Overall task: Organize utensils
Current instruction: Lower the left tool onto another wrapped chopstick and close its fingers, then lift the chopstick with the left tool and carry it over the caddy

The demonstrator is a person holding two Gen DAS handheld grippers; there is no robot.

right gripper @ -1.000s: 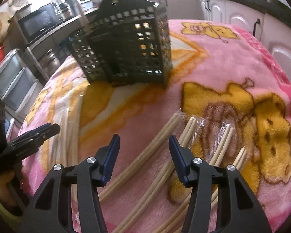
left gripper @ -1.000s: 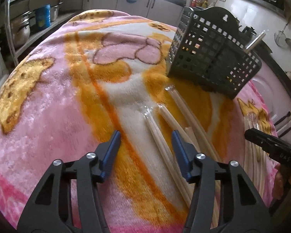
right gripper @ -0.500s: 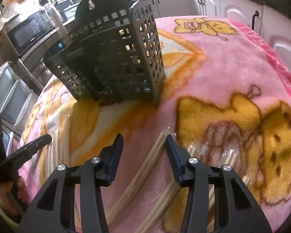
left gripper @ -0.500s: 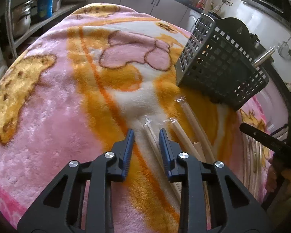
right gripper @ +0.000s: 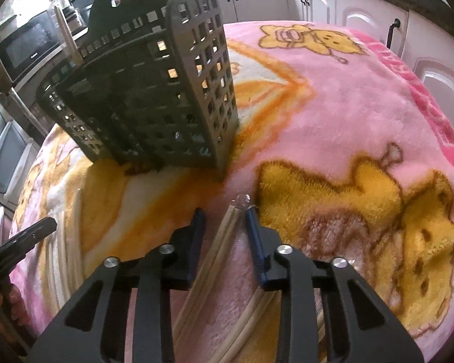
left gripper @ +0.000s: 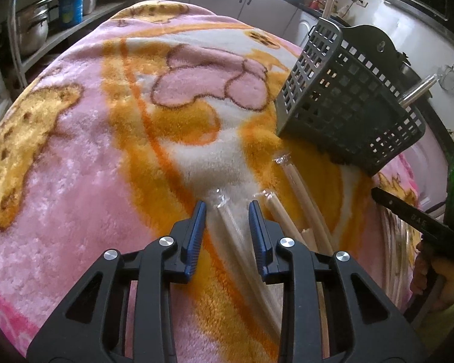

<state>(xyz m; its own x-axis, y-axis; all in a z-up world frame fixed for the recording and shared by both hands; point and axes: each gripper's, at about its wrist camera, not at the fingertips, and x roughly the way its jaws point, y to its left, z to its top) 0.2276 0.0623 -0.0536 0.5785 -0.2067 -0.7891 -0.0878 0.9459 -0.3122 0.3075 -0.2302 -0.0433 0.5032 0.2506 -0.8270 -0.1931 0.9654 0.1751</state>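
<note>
**Left gripper** [left gripper: 227, 208], hand-held, pitched down over the blanket [left gripper: 75, 181]. Its jaws have just been closing and stand narrow astride one wrapped chopstick pair [left gripper: 231, 230]. Pile shows at either pad, so no clamp is evident.

**Right gripper** [right gripper: 224, 211]. Its jaws have likewise just been closing and are now narrow around a second wrapped pair [right gripper: 221, 242]. That pair lies against the 3 o'clock pad and clear of the 9 o'clock pad.

**Utensil holder** [left gripper: 348, 99], perforated, stands at 2 o'clock in the left wrist view and at 11 o'clock in the right wrist view [right gripper: 166, 106]. More pairs lie at 3 o'clock of the left gripper.

**Handling (judged).** The sticks look light, stiff and slender, and the clear film is probably slippery. A pinch across both sticks, slightly back from the near end, should stop them splaying. The long free end may swing, and the soft pile yields under the fingertips.
</note>
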